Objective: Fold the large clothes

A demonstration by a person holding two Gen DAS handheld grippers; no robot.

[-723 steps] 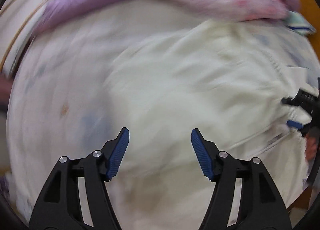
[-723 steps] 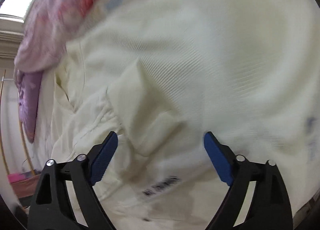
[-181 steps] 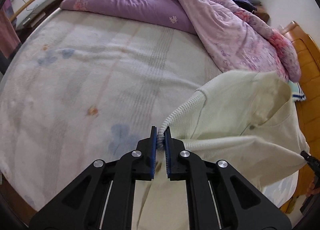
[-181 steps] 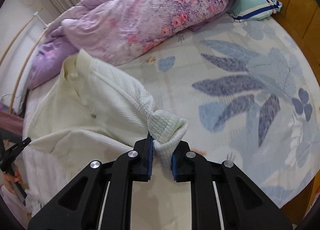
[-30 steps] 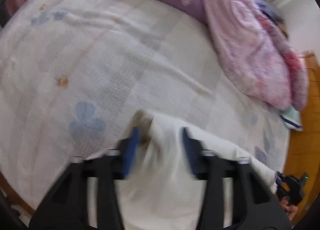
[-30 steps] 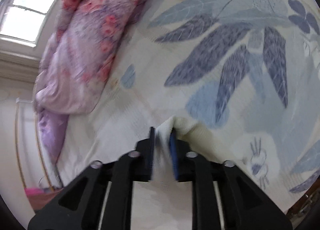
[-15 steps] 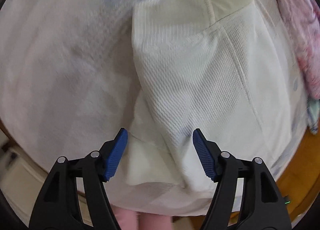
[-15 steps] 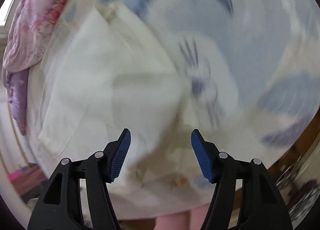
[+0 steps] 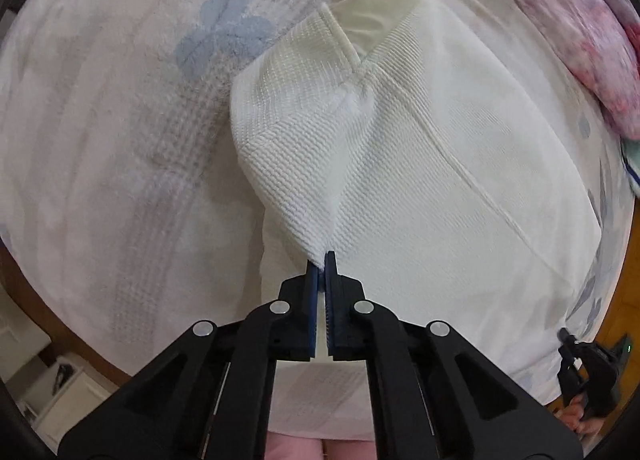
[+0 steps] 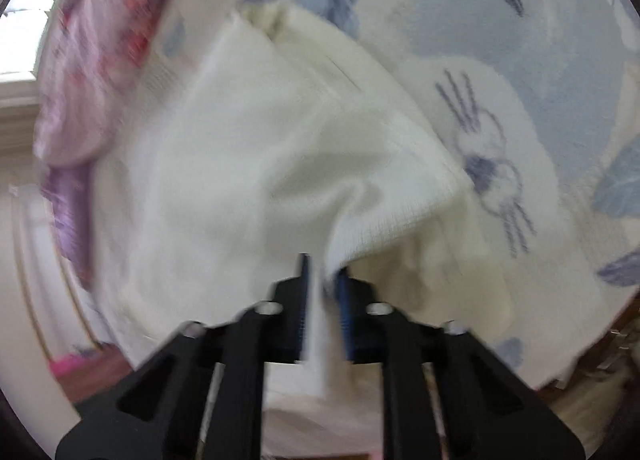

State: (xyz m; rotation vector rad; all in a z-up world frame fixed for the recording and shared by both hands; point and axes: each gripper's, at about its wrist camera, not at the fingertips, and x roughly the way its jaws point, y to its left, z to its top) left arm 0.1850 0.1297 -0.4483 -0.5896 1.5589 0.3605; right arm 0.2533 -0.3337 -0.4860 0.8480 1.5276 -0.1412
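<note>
Half a second ago both pairs of jaws stood wide apart above the garment; since then they have just been closing, and each now has cloth between its blue pads. Seen from the left wrist, the left gripper (image 9: 321, 260) points down with its jaws nearly together, pinching a gathered fold of the cream-white waffle-knit garment (image 9: 420, 163). That garment spreads away from the jaw tips, ahead and to their right, lying flat on the pale bed sheet with blue flower prints (image 9: 120, 119), its smooth collar (image 9: 380, 7) at the far end. Left of the jaws is bare sheet, with a blue flower print (image 9: 224, 39) far ahead on that side. Far to the right of the jaws a pink floral quilt (image 9: 580, 27) lies bunched, and low on the right the black right gripper (image 9: 588, 372) shows at the bed's edge in a person's hand. The right wrist view is blurred by motion. Its jaws are drawn close on a raised fold at the garment's edge (image 10: 324, 272), with a strip of white cloth hanging between the pads. The knit lies ahead and left of these jaws; the sheet's blue leaf pattern (image 10: 500, 187) runs to their right, and the pink quilt (image 10: 100, 39) sits far ahead on the left.
</note>
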